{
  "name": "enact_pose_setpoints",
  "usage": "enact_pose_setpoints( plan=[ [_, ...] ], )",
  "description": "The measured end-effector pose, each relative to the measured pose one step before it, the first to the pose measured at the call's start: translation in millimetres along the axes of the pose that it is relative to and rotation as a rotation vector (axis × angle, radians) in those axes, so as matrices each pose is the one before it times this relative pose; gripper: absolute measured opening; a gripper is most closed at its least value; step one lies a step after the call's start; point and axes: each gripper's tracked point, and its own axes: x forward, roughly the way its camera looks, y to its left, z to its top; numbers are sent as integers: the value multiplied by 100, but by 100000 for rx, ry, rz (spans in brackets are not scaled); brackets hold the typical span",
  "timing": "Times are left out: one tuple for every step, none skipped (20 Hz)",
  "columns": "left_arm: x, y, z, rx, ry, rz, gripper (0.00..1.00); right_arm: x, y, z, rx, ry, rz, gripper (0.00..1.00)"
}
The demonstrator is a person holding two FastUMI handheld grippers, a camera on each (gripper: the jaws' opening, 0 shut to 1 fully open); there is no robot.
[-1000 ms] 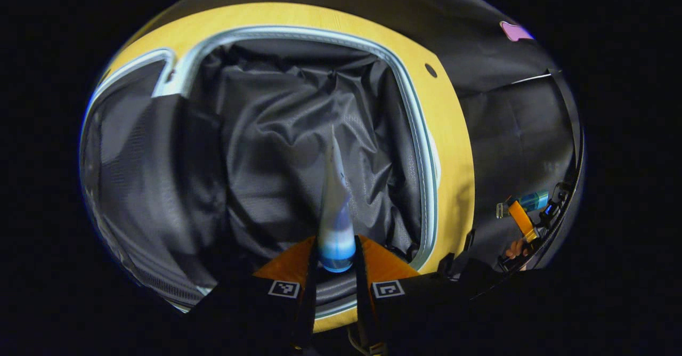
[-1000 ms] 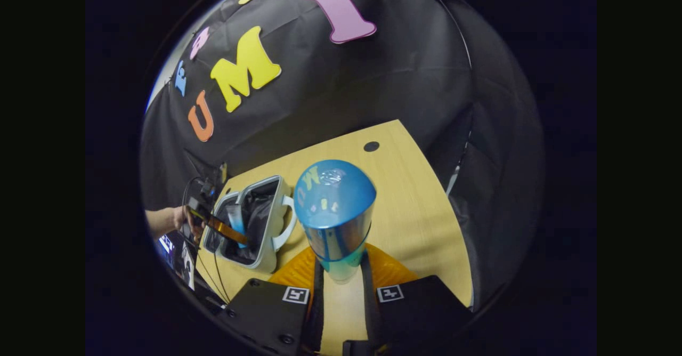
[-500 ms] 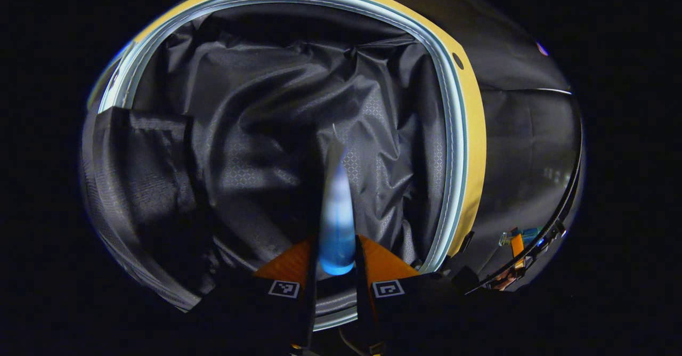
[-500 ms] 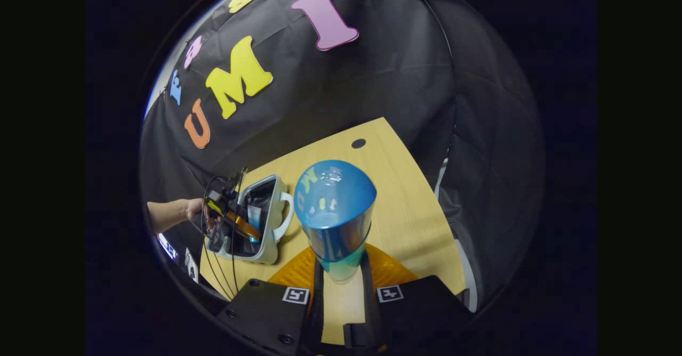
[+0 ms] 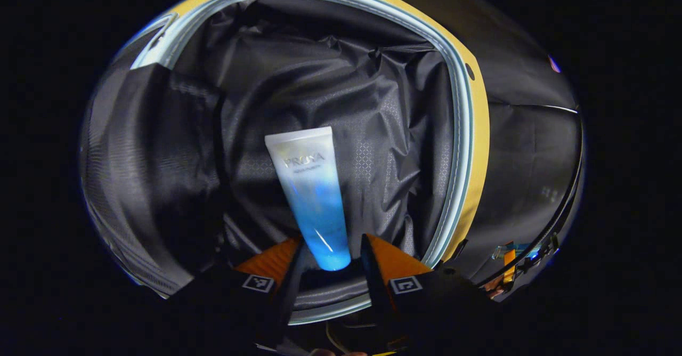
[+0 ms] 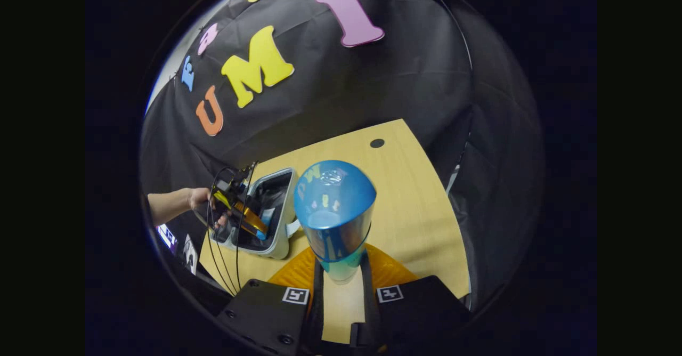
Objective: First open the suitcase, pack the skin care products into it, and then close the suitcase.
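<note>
The open suitcase, with its pale rim (image 5: pixel 459 132) and crumpled black lining (image 5: pixel 330 73), lies right under my left gripper (image 5: pixel 331 250). A white-to-blue tube (image 5: pixel 311 185) lies flat on the lining. Its blue end sits between the spread fingers, which stand open and clear of it. In the right gripper view, my right gripper (image 6: pixel 342 263) is shut on an upright blue bottle (image 6: pixel 334 207) held above the wooden table (image 6: pixel 421 201). The suitcase (image 6: pixel 285 223) sits at the table's left, with a hand (image 6: pixel 200 199) holding the left gripper (image 6: pixel 246 220) over it.
The suitcase's other half, with a dark mesh panel (image 5: pixel 144 153), lies to the left in the left gripper view. A strip of table (image 5: pixel 479 148) shows past the rim. Cables (image 6: pixel 216 260) hang from the left gripper. The table has a round hole (image 6: pixel 376 143) near its far edge.
My left gripper has opened and let go of the tube, which was gripped edge-on and now lies flat on the lining. My right gripper still holds the blue bottle in about the same place.
</note>
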Motion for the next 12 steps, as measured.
enact_pose_setpoints(
  plan=[
    [-681, -291, 138, 1284, -2975, 68, 70, 198, 1075, -22, -1791, 1129, 2030, 29],
    [-991, 23, 134, 2746, -4512, 1871, 75, 498, 1222, 395, -2020, 861, 2528, 29],
    [-1205, 231, 142, 4119, -6772, 1553, 90, 779, 1529, 428, -2388, 1083, 3143, 29],
    [-1152, -211, 232, 2884, -8436, 123, 84, 834, 1639, 654, -2274, 1032, 3309, 29],
    [-1257, -411, 292, 2402, -8182, -12, 100, 892, 1797, 769, -2221, 1178, 3647, 29],
    [-1556, -291, 342, 1617, -9602, 440, 93, 1006, 1640, 657, -2519, 1622, 3214, 29],
    [-1615, -102, 512, 172, -9685, 2029, 93, 1308, 1422, 584, -3567, 2632, 2541, 29],
    [-1622, 249, 486, -1032, -10276, 3139, 93, 1447, 1220, 315, -3933, 4191, 2694, 29],
    [-1476, -13, 359, -1931, -10351, 1986, 93, 1539, 1302, 370, -3164, 3905, 2378, 29],
    [-1311, 339, 413, -1850, -10327, 1696, 93, 1362, 1171, 332, -2539, 3829, 2061, 29],
    [-813, 502, -42, -271, -9395, 1506, 93, 1440, 1234, 404, -1590, 4473, 1646, 29],
    [-797, 384, -566, -41, -5457, 154, 93, 1746, 1099, 209, -439, 4262, 1697, 29]
  ],
)
